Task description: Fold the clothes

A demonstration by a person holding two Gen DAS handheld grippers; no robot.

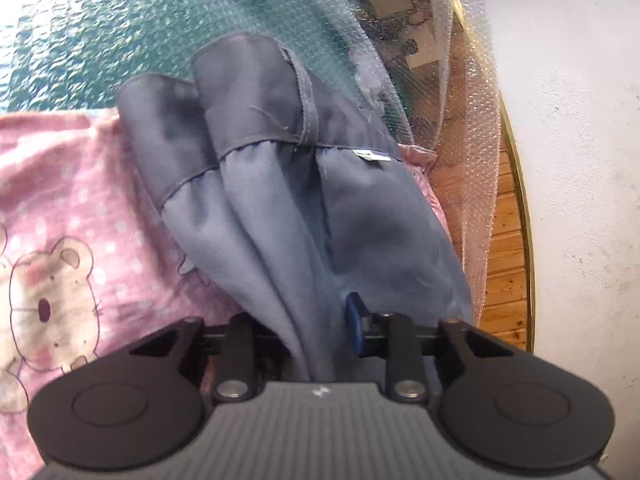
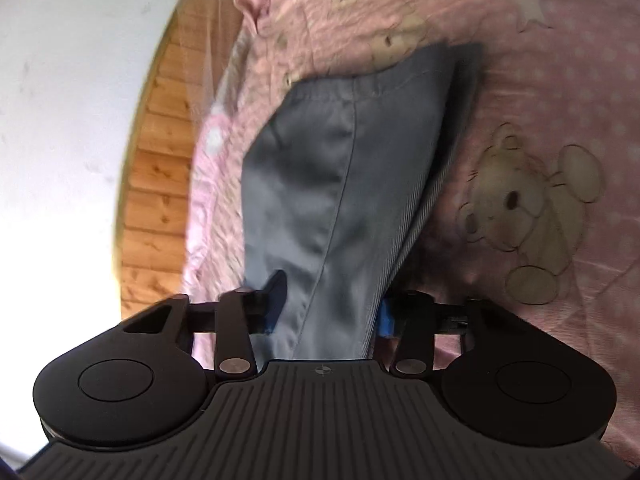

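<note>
Jaws of the left gripper [image 1: 312, 320] and right gripper [image 2: 324, 308] pinch bunched folds of the grey garment [image 1: 256, 184], which drapes forward over the pink teddy-print blanket [image 1: 60, 240]. Smooth, slippery weave — it could slide free, or drag onto the bubble wrap [image 1: 472, 128].

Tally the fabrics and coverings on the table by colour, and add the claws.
Grey garment: 1
Pink bear-print blanket: 1
Clear bubble wrap: 1
Claws, both shut on the garment: 2, the left claw and the right claw
Total: 5
</note>
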